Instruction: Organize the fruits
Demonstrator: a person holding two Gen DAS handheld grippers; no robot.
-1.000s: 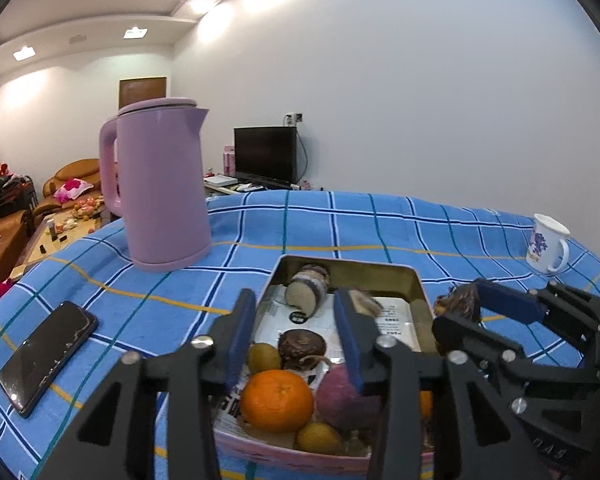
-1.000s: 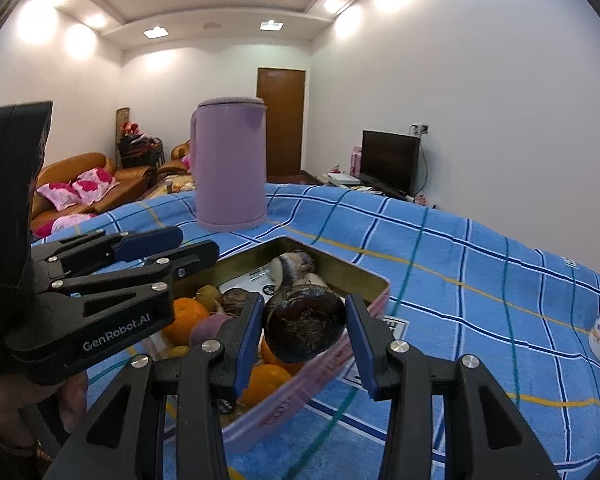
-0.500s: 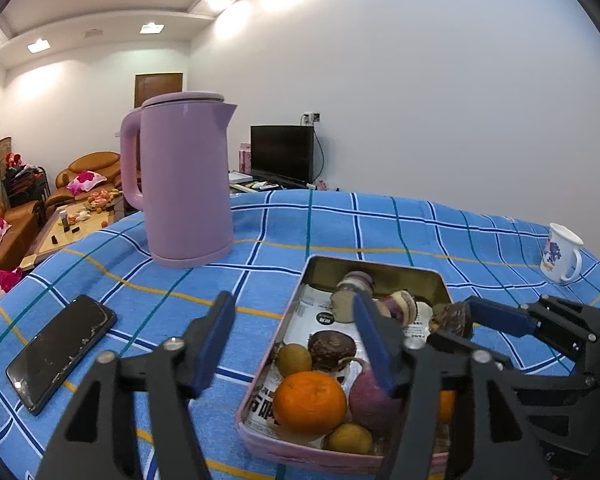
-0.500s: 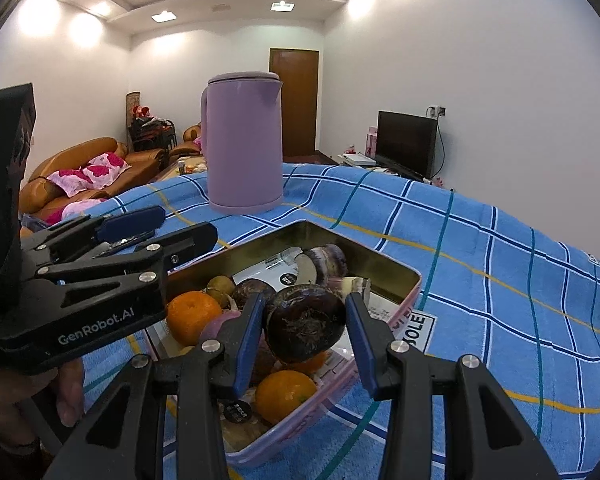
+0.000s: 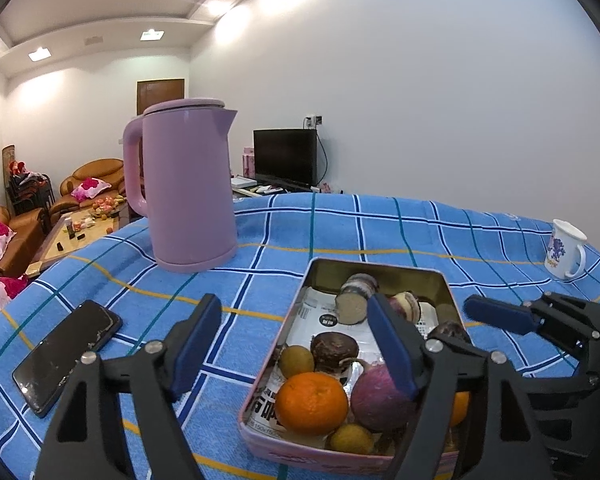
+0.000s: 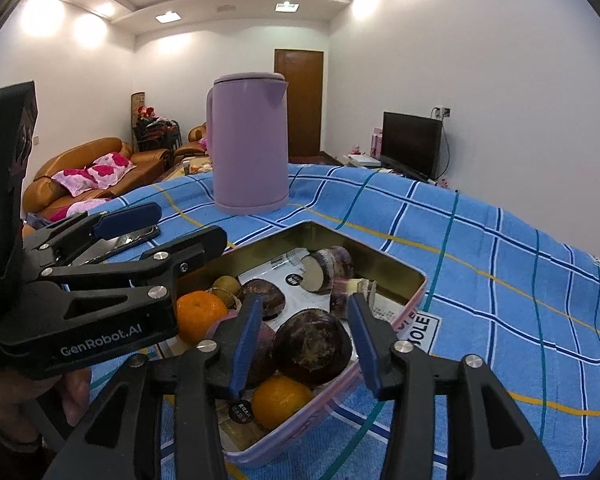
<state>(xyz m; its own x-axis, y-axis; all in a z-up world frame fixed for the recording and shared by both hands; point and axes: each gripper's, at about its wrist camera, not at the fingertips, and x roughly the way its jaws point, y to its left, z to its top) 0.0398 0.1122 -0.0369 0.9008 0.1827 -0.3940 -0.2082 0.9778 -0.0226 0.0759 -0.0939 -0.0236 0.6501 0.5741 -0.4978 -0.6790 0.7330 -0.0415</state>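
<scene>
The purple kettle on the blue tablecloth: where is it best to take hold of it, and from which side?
Probably the looped handle of the purple kettle. It runs upright down the side opposite the spout, facing the sofas, with a gap behind for a finger. Come in level from that side; the smooth body looks too wide to hold securely.

The tin (image 5: 380, 270) is crowded with fruit at its near end, its far end roomier. The kettle (image 5: 188, 188) stands behind it to the left, a phone (image 5: 66, 356) lies left, a mug (image 5: 564, 250) far right; open cloth (image 5: 400, 224) between.
</scene>
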